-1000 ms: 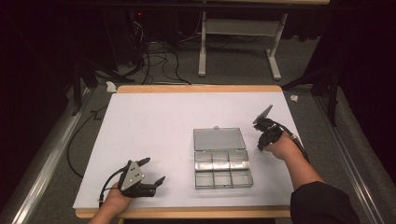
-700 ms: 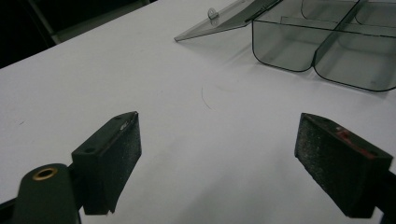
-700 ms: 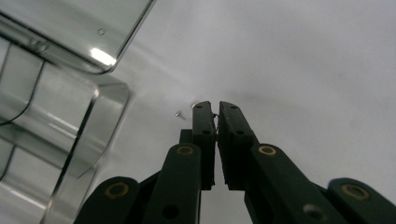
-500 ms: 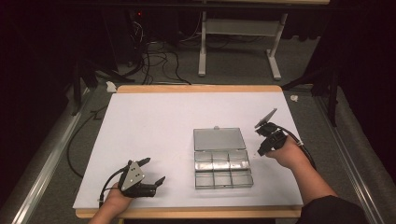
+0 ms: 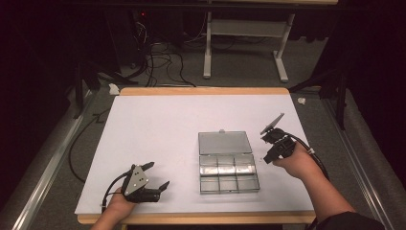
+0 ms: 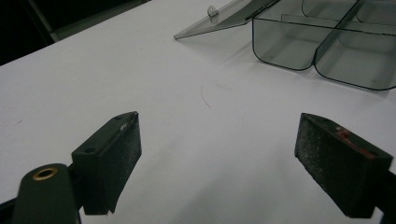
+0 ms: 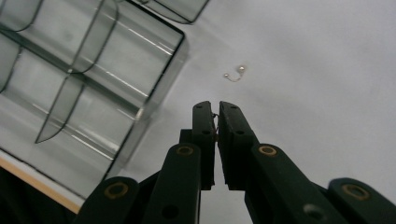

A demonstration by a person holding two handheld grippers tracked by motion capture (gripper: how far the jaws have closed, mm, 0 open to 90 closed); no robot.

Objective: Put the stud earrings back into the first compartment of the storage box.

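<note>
A clear plastic compartment box (image 5: 229, 171) lies at the table's middle right, its lid (image 5: 225, 143) folded flat open behind it; the compartments look empty. In the right gripper view, a tiny bent metal wire with two beads (image 7: 235, 74) lies on the white table just beyond the box's corner (image 7: 173, 42). My right gripper (image 5: 267, 157) (image 7: 216, 109) is shut and points down at the table right of the box, a short way from the wire. My left gripper (image 5: 157, 176) (image 6: 219, 158) rests open near the front left, nothing between its pads, with the box (image 6: 327, 51) ahead of it.
The white table (image 5: 163, 129) has a wooden rim, seen at the front edge (image 7: 28, 179). Dark floor, cables and a desk frame (image 5: 244, 43) lie beyond the far edge.
My right gripper has drifted a little toward the table's front and right, lower beside the box. The left gripper has not moved.
</note>
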